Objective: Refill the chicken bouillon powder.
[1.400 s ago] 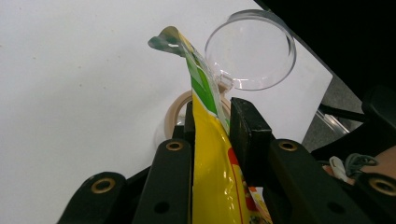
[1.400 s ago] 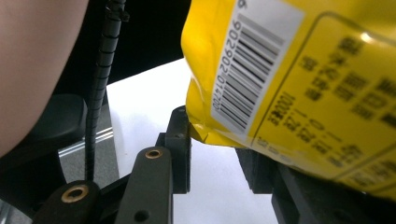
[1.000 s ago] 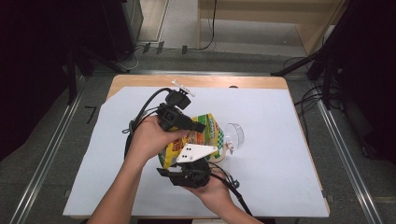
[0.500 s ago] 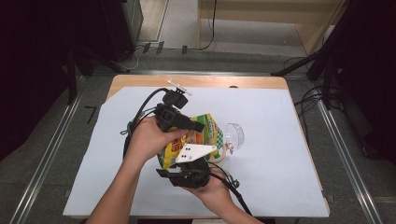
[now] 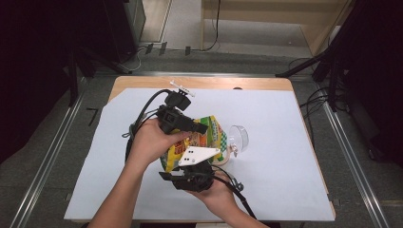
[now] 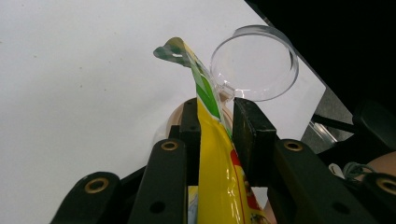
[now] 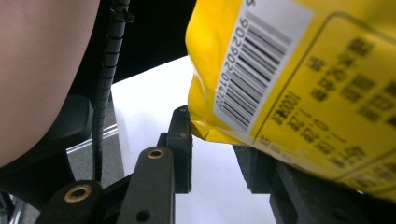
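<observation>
A yellow and green snack bag (image 5: 215,134) is held above the white sheet between both grippers. My left gripper (image 5: 203,129) comes in from the left and is shut on the bag's sealed top edge (image 6: 205,93), which stands upright between its jaws (image 6: 217,112). Below the bag, my right gripper (image 5: 195,164) points away from the person. In the right gripper view, the bag's lower corner with the barcode (image 7: 261,70) fills the gap at its jaw tips (image 7: 212,135) and touches both. A clear plastic cup (image 5: 239,137) lies on its side just right of the bag (image 6: 254,63).
The white sheet (image 5: 294,180) covers most of the wooden table (image 5: 214,83). Black cables trail from both grippers over the sheet's left and front parts. Metal rails and dark stands flank the table on the floor.
</observation>
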Demonstrator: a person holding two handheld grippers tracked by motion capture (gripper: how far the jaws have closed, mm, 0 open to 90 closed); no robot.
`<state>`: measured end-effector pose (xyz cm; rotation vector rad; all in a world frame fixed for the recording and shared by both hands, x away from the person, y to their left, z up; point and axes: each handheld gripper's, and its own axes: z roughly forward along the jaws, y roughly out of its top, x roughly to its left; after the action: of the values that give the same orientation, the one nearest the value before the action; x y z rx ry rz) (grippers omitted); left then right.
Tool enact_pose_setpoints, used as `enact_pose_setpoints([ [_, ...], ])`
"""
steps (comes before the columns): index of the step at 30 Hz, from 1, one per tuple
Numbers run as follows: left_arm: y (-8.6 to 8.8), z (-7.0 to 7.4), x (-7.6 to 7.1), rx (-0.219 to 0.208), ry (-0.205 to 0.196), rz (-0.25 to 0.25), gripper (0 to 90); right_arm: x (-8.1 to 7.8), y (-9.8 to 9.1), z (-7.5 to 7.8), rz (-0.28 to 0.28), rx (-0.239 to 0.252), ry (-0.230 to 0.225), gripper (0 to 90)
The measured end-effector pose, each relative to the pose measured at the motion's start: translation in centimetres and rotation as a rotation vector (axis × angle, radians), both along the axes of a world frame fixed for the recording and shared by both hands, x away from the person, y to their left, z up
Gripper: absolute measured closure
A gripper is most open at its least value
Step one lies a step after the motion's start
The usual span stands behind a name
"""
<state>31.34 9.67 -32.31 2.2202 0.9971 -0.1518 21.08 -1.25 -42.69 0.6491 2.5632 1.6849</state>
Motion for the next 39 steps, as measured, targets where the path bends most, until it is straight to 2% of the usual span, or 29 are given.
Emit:
enact_pose_setpoints([
  [7,0.04,-0.04,0.02,0.001,-0.002,0.000,74.9,0.08,0.08,-0.10,0.000,-0.005,-0.007,69.8],
  [13,0.04,-0.07,0.04,-0.002,-0.007,0.004,75.3,0.22,0.02,-0.16,0.000,-0.017,-0.030,69.8],
  [17,0.18,-0.12,0.12,0.006,-0.010,0.011,75.4,0.27,0.20,-0.24,0.003,-0.011,-0.018,69.8],
  [21,0.26,-0.09,0.13,0.007,-0.013,0.016,75.5,0.47,0.32,-0.29,0.000,-0.011,-0.029,69.8],
  [39,0.24,-0.17,0.14,0.008,-0.016,0.015,75.5,0.44,0.33,-0.35,0.004,-0.013,-0.029,69.8],
])
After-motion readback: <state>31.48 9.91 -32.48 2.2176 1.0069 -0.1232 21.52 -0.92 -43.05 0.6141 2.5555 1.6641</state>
